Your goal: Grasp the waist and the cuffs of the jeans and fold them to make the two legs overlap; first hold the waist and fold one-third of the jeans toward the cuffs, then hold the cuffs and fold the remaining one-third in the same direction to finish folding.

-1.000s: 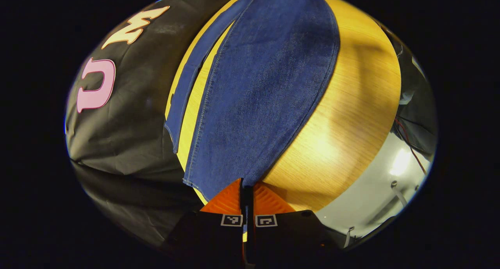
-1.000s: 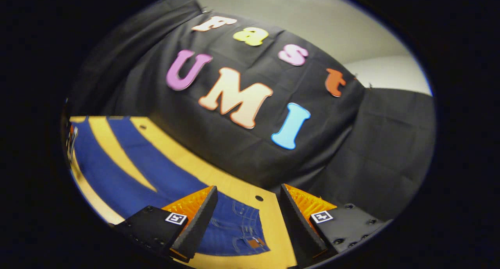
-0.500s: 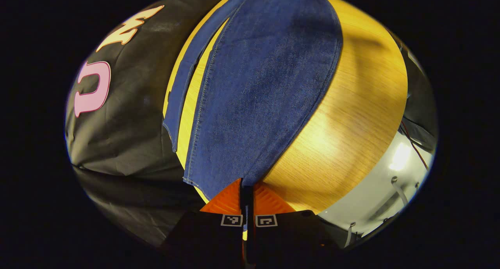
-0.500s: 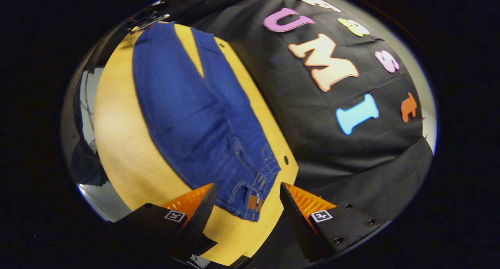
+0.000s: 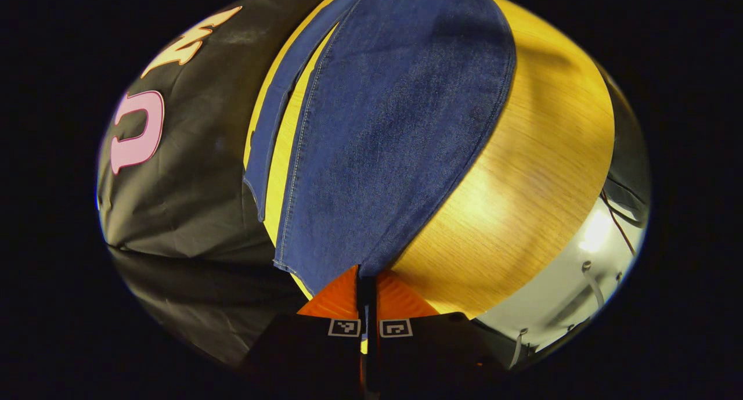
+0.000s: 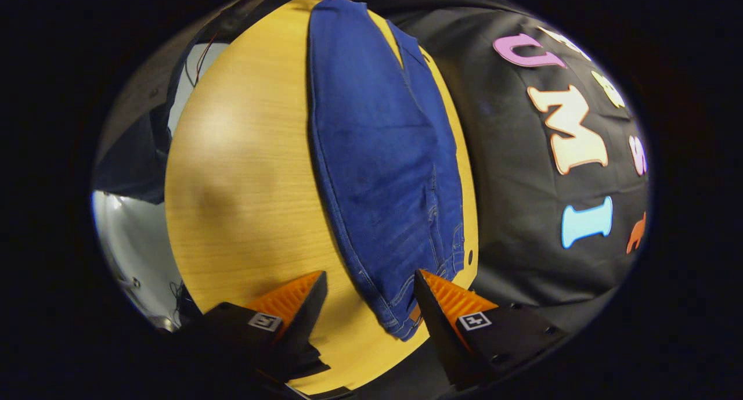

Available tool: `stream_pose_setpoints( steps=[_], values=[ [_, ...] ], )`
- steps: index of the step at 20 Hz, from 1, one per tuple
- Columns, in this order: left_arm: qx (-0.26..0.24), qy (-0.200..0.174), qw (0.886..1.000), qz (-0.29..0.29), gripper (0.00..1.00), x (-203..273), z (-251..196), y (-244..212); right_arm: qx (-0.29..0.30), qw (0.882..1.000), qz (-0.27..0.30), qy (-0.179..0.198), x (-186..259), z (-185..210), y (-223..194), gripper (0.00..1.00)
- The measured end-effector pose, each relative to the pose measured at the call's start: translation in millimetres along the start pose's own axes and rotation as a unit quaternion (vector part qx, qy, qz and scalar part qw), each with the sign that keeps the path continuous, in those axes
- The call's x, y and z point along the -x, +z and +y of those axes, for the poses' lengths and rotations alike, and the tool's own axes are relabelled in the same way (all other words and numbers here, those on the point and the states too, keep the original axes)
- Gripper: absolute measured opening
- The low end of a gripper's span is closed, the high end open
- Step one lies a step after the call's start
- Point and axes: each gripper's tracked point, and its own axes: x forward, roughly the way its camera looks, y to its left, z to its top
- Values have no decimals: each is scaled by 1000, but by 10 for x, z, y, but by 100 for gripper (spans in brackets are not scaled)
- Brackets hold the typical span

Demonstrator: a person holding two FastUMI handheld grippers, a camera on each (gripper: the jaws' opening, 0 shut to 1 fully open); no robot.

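Note:
Blue jeans lie flat along a wooden table, the two legs slightly apart with a strip of wood between them. My left gripper is shut on the cuff corner of the nearer, wider leg at the table's end. In the right gripper view the jeans stretch away from me, and the waist corner lies at the near end. My right gripper is open just above that waist, its right finger over the waistband edge and its left finger over bare table.
The booth's black cloth wall hangs close along the jeans' far side. A small hole sits in the tabletop beside the waist. Past the table's edge are a pale floor and thin cables.
The right gripper swung from facing the wall to looking down along the jeans and came in over the waist, staying open. The left gripper keeps the cuff and barely shifted.

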Motion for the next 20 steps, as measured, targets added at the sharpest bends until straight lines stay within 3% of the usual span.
stream_pose_setpoints(
  steps=[1,2,3,7,8,13,16,20],
  values=[
    [2,1,1000,3,0,-4,3,-1,16,1000,-2,-12,-102,-18,-22,88],
    [3,2,1000,5,0,-13,4,-2,26,999,0,-25,-183,-54,-39,76],
    [4,3,1000,8,0,-17,9,-1,24,999,6,-28,-260,-45,-95,71],
    [12,6,1000,23,0,-23,16,-1,-13,1000,7,-22,-354,40,-128,16],
    [17,4,999,28,0,-21,17,-4,-15,1000,3,-27,-358,17,-119,7],
    [78,-14,995,65,0,1,43,17,-87,996,-15,-24,-330,-102,-121,3],
    [101,-10,992,76,0,126,229,88,-96,993,-31,-63,-157,-404,-74,3],
    [110,27,991,72,0,394,755,250,-147,982,-35,-114,2,-1006,-52,3]
  ],
)
